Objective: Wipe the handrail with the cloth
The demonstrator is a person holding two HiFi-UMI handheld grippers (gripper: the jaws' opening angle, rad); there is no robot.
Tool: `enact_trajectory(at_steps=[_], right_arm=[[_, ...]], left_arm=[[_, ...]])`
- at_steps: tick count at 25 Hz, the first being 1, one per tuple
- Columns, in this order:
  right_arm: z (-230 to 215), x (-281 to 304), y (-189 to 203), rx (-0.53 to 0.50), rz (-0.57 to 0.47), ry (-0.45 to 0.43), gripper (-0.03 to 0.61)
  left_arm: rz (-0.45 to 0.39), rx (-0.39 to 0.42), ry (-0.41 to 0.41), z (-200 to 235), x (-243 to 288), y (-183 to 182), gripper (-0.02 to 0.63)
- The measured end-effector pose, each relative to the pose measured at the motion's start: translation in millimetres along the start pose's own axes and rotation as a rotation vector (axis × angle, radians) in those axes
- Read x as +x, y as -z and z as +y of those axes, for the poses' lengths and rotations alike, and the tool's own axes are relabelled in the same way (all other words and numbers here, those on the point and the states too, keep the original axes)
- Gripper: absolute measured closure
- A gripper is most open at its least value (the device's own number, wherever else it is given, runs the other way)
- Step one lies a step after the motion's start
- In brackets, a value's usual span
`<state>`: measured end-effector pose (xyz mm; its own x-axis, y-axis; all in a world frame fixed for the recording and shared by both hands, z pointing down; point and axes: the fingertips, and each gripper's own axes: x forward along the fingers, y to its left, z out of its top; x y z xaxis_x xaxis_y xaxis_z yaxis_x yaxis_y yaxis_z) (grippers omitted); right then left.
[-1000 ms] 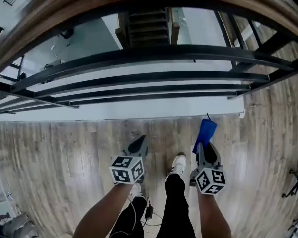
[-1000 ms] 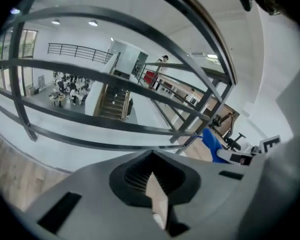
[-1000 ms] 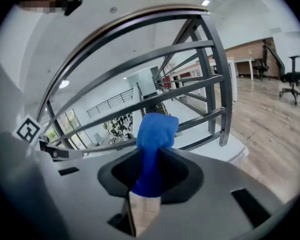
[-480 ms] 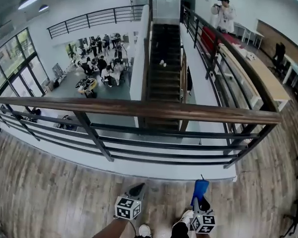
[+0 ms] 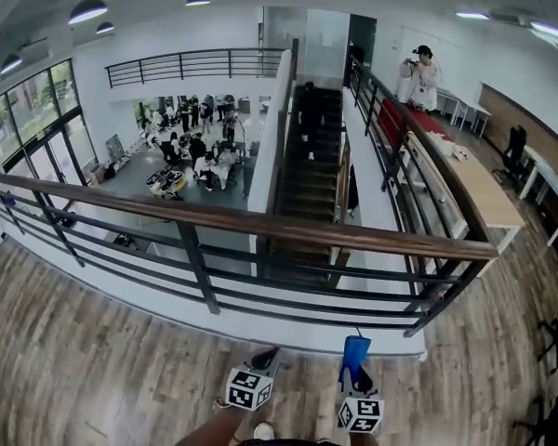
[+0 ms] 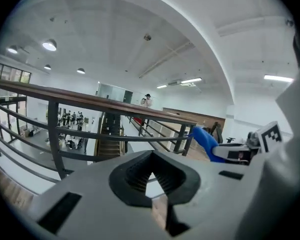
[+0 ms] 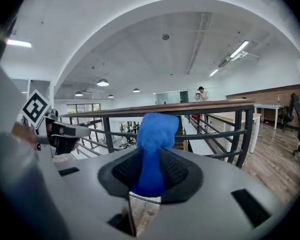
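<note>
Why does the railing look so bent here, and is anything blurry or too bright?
Head view: the wide lens bows the handrail and floor, yet all is sharp and evenly lit. Left gripper view: black round border, handrail curved, the left tool soft up close. Right gripper view: same border; the blue cloth soft-edged, ceiling lights bright without washing anything out.

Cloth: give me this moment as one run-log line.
right gripper: shut on cloth | left gripper: shut, empty | handrail: ahead, untouched | wiping: not begun
</note>
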<state>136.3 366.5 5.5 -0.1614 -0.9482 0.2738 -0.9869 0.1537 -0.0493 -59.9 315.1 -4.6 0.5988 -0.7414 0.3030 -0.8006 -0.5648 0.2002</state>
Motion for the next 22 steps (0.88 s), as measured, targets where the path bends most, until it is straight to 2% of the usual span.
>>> enact_trajectory(at_steps=[2, 7, 15, 19, 22], right_arm=[[1.6, -2.4, -12.9, -0.020, -0.016, -0.015, 0.473], [-15.9, -11.5, -40.7, -0.071, -0.062, -0.041, 0.472], [-59.1, -34.9, -44.3, -0.068, -0.090, -0.023, 0.472], [-67.0, -43.4, -49.7, -0.066, -0.097, -0.021, 0.472], [-65.8, -58.5, -52.8, -0.077, -0.099, -0.028, 0.472]], left_arm=[[-0.020, -0.003, 0.004, -9.8, -7.4, -6.4, 0.611], [-0.057, 0.013, -0.050, -29.5, -14.1, -27.4, 0.611], [-0.094, 0.016, -0.106, -60.4, -10.3, -37.3, 0.611], [-0.093, 0.027, -0.095, -79.3, -8.3, -41.2, 0.611], [-0.098, 0.050, -0.119, -88.7, -19.4, -41.6, 0.611]])
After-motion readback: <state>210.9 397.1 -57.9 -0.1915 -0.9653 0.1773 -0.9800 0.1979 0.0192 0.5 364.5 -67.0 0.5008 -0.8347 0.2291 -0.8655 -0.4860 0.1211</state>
